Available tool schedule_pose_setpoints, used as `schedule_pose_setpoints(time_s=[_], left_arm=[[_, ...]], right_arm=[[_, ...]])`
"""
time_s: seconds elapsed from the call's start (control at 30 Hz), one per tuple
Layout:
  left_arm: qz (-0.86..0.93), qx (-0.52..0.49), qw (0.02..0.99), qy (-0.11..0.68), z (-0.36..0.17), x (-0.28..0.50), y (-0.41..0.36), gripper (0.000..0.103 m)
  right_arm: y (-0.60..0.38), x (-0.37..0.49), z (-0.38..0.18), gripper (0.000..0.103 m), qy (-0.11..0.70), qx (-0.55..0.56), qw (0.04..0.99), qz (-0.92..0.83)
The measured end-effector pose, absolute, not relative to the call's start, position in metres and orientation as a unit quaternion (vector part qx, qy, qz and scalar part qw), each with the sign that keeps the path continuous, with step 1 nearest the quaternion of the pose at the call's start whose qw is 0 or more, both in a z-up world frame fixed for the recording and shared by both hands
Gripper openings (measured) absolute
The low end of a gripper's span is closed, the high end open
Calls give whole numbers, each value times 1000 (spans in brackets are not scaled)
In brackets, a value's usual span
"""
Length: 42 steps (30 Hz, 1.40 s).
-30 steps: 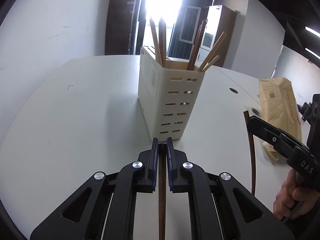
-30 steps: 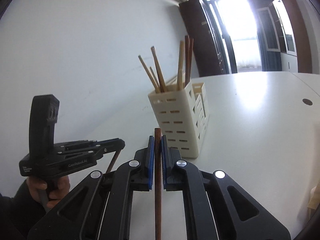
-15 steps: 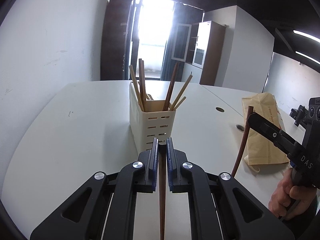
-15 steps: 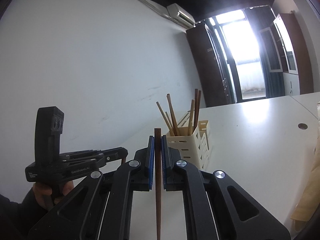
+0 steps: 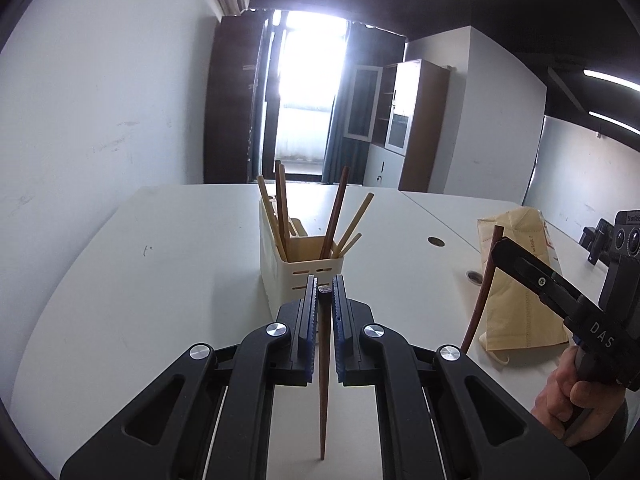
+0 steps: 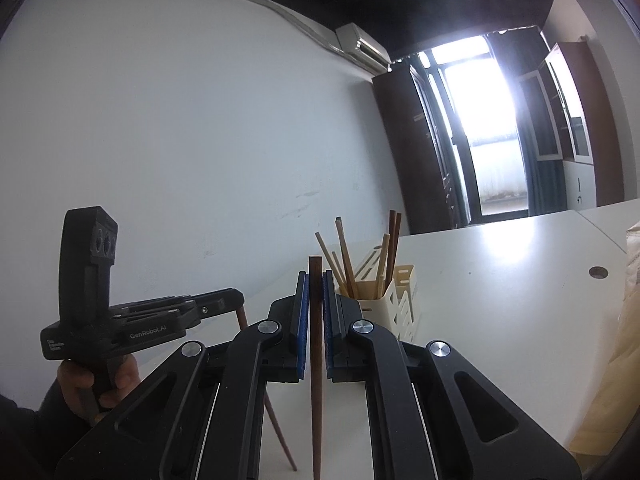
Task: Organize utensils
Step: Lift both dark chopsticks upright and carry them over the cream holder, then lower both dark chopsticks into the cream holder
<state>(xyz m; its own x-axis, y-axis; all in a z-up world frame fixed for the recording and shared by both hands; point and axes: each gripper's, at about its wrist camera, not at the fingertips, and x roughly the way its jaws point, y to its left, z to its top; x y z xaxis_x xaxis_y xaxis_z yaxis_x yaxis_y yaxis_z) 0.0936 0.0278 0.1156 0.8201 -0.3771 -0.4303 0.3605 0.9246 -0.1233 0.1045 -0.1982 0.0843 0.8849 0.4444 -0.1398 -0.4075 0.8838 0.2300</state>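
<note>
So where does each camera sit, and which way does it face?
Left wrist: on the left gripper, facing the holder and window; right gripper and hand at right.
Right wrist: on the right gripper, facing the holder and wall; left gripper and hand at left.
Shared: holder, table, both chopsticks.

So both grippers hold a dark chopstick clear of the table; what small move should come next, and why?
Probably carry the left gripper forward until its chopstick hangs over the holder, then lower it in. The chopstick is clamped with its thin end down, the holder stands just ahead with others already in it, and the right gripper grips its own chopstick off to the side.
</note>
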Motion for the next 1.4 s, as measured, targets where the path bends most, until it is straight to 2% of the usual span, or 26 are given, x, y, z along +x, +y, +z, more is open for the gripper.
schedule_pose_setpoints(time_s=[0.7, 1.4], left_arm=[[-189, -13, 964, 189, 163, 112, 24, 6], [-189, -19, 975, 112, 236, 134, 24, 6]], right_arm=[[-186, 120, 110, 7, 59, 73, 971, 222], [-194, 144, 163, 7, -24, 63, 974, 215]])
